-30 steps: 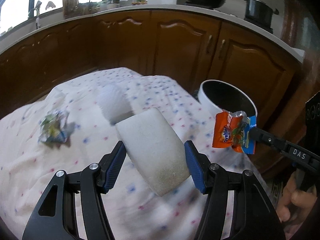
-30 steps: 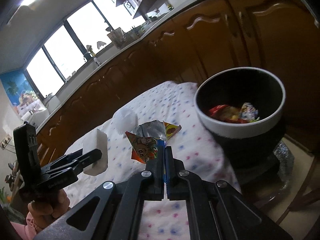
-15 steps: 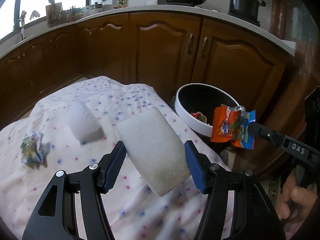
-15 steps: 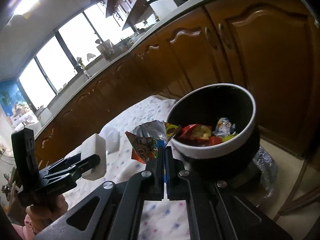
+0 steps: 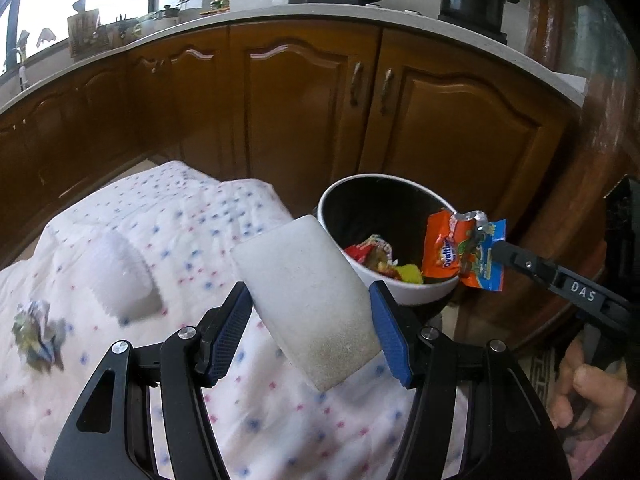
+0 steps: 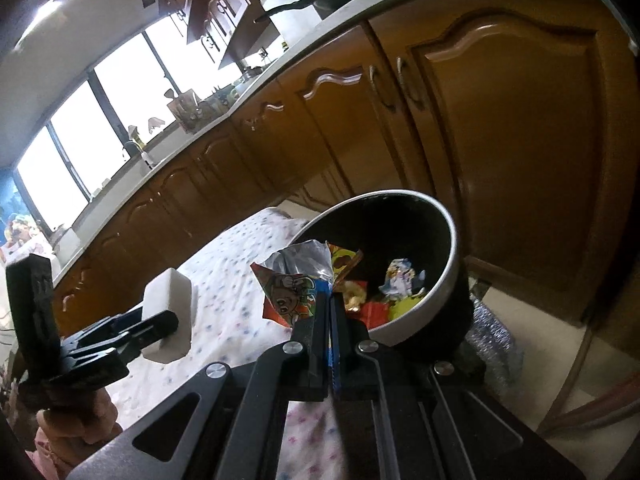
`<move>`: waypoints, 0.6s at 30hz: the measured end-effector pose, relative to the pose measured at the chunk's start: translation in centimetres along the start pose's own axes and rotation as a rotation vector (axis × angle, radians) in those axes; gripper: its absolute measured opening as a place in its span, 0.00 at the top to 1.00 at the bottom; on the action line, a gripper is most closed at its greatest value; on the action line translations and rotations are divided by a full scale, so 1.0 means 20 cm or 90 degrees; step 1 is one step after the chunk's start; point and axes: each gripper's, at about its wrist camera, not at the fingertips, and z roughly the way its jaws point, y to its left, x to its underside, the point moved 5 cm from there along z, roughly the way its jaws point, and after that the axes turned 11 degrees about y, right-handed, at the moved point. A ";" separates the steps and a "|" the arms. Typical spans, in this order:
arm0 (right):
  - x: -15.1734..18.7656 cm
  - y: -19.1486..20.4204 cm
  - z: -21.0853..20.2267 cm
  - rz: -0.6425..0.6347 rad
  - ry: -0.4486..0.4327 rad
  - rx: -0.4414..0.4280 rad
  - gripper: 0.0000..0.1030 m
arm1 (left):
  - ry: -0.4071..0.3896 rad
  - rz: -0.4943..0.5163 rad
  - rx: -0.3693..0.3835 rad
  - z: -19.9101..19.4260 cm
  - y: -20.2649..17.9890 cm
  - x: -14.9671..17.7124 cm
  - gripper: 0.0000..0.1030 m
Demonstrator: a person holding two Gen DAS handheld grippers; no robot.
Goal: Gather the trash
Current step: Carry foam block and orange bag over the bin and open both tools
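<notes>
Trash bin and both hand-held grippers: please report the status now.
Left hand-held gripper shut on white foam block. Right hand-held gripper shut on orange wrapper, at the bin rim. Crumpled wrapper on tablecloth. Nothing blocking.

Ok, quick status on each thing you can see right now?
Left gripper: shut on the foam block.
Right gripper: shut on the snack wrapper, at the bin's rim.
Bin: upright, wrappers inside.
Crumpled wrapper: lying on the cloth.
</notes>
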 end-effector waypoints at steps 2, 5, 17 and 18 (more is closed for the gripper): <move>-0.03 -0.01 0.01 -0.002 0.001 0.006 0.99 | -0.001 0.008 0.000 0.02 -0.03 -0.04 0.41; -0.07 -0.04 0.04 -0.003 0.006 0.017 0.99 | -0.003 0.024 0.001 0.06 -0.09 -0.10 0.41; -0.15 -0.16 0.09 0.001 0.015 0.048 0.99 | 0.010 0.069 -0.017 0.26 -0.29 -0.30 0.41; -0.15 -0.17 0.09 0.001 0.016 0.049 0.99 | 0.012 0.073 -0.020 0.28 -0.30 -0.31 0.41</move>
